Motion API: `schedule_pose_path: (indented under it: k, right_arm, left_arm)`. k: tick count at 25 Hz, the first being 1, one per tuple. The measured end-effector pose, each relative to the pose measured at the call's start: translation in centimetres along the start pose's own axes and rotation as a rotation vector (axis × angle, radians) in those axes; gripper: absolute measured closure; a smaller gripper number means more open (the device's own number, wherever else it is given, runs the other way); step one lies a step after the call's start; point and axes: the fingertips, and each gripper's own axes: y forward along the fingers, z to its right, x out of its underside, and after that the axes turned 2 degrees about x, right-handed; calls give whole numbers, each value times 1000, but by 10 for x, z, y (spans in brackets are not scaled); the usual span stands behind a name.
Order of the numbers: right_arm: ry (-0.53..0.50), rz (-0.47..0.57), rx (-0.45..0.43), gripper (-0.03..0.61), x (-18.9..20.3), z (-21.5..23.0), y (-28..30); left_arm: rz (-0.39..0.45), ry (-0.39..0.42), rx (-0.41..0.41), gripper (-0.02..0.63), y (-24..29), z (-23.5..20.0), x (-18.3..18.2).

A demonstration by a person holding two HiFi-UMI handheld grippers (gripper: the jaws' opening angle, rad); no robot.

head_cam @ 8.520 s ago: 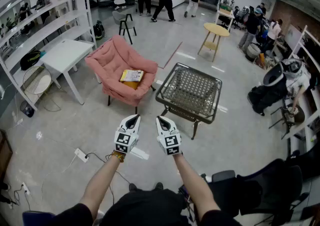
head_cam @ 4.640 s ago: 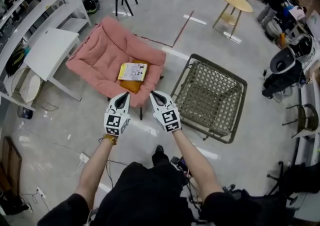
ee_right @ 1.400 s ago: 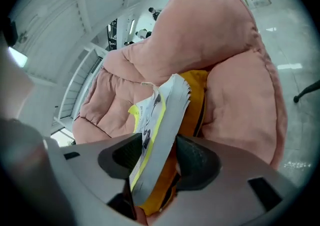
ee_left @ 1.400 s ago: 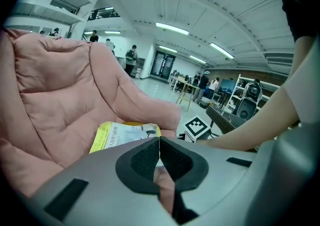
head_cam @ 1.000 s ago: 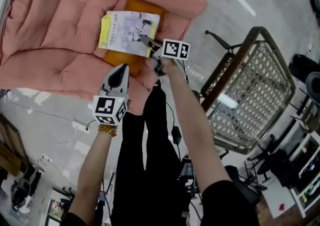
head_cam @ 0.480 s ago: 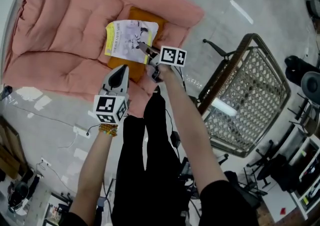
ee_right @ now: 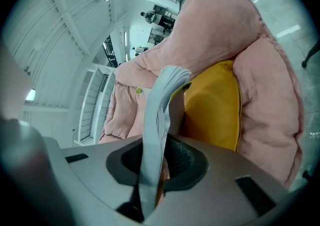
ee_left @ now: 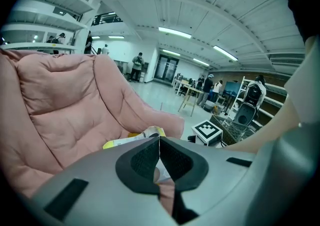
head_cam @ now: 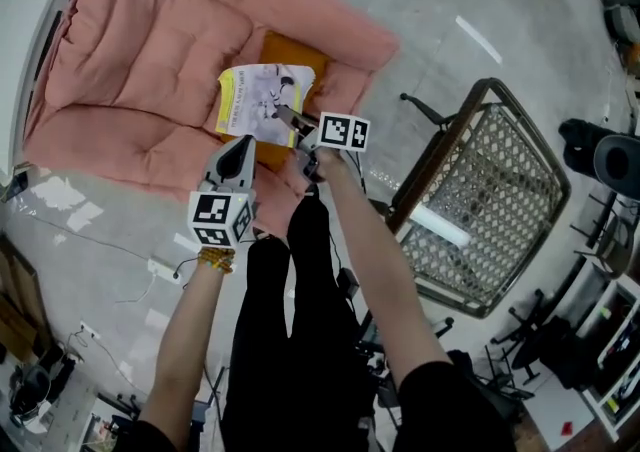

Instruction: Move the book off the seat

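Right gripper [head_cam: 284, 115] is clamping the book [head_cam: 258, 98] by its five-o'clock edge, a thin-edge grip suited to peeling it off the seat. The book is tilting above the yellow cushion [head_cam: 292, 48] on the pink chair [head_cam: 130, 50]. Left gripper [head_cam: 240, 143], at the book's six o'clock, is hanging closed and empty, probably spare.

Glossy grey floor [head_cam: 100, 235], wicker chair [head_cam: 500, 185]

The left claw [head_cam: 243, 143] and right claw [head_cam: 287, 116] are pale grey shells with black textured pads [ee_left: 142, 162], each bearing a white cube [head_cam: 218, 218] of black square markers. The person wears black trousers [head_cam: 300, 330], short black sleeves [head_cam: 430, 408] and what seems a beaded orange bracelet [head_cam: 208, 260].
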Motion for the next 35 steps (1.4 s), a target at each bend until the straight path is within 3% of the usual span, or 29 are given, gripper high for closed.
schedule_pose_path:
  k: [17,22,35]
  right_arm:
    - [-15,19,-24,506,8,-114,-37]
    - [-49,30,-17,506,-5,-151,-65]
    - [-51,120,-86,506,14,-252,-110]
  left_arm:
    - [-8,43,22,601,-74,9,-44]
    - [22,59,46,601,-83,31,-68]
    - [75,66,47,601,-148,50,-112]
